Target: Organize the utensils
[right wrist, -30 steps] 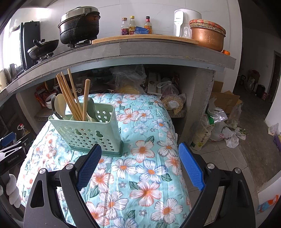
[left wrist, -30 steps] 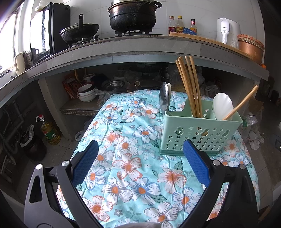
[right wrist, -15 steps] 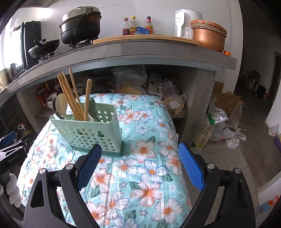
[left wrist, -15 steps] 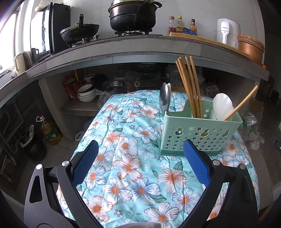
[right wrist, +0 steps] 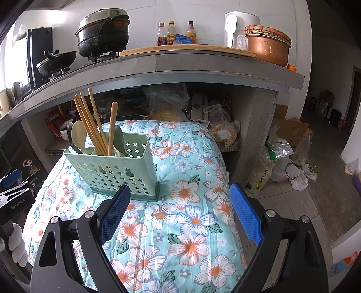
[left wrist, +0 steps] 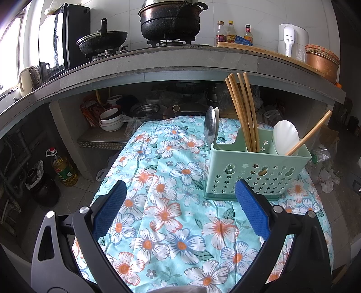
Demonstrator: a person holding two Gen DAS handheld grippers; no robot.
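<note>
A floral cloth (left wrist: 171, 216) covers the desk, which stands before a grey stone counter (left wrist: 158, 60) carrying a black pot (left wrist: 170, 19), a wok (left wrist: 101, 41) and bottles (right wrist: 176, 33). The green caddy (left wrist: 257, 173) holds chopsticks (left wrist: 243, 110) and spoons (left wrist: 211, 127). Left gripper (left wrist: 180, 191) and right gripper (right wrist: 180, 193) both hover spread wide and empty; the caddy sits just beyond the left's right finger (left wrist: 252, 209) and the right's left finger (right wrist: 114, 214).

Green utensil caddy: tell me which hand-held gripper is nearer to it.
Roughly equal, as far as the views show. The left hand-held gripper sits in front of the green utensil caddy, offset to its left; the right hand-held gripper sits offset to its right. Both are open.
</note>
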